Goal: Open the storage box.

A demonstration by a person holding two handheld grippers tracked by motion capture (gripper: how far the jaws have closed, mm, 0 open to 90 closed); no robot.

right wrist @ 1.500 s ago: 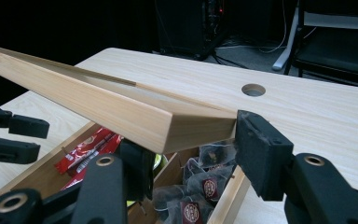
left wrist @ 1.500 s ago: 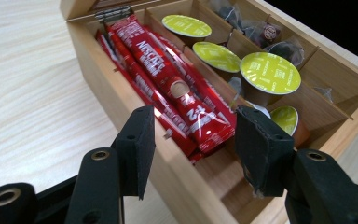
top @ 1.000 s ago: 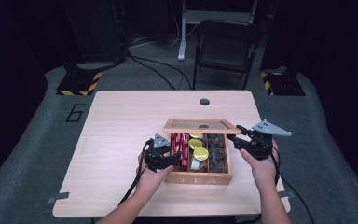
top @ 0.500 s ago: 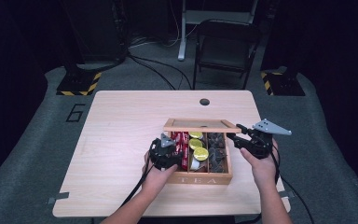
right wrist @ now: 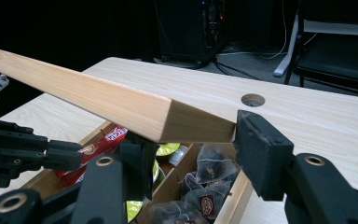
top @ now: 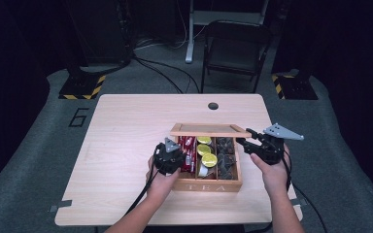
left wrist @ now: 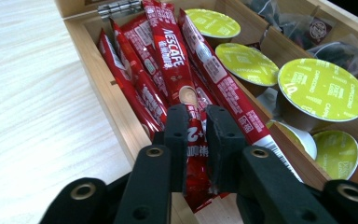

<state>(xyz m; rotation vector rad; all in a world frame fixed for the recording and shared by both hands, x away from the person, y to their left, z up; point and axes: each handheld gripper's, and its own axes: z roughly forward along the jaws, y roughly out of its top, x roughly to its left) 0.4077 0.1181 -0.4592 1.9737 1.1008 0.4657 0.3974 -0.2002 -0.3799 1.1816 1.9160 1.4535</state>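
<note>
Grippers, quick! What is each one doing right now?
Left gripper: shut on a red coffee stick in the tea box.
Right gripper: its jaws grip the corner of the box lid, holding it up.

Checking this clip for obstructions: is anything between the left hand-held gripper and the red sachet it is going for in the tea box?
Nothing visible. The left hand-held gripper is already closed on a red Nescafe sachet in the box's left compartment. The right hand-held gripper holds the lid up, clear of it.

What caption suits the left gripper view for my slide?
Left gripper pinches a red Nescafe stick sachet in the wooden tea box.
</note>
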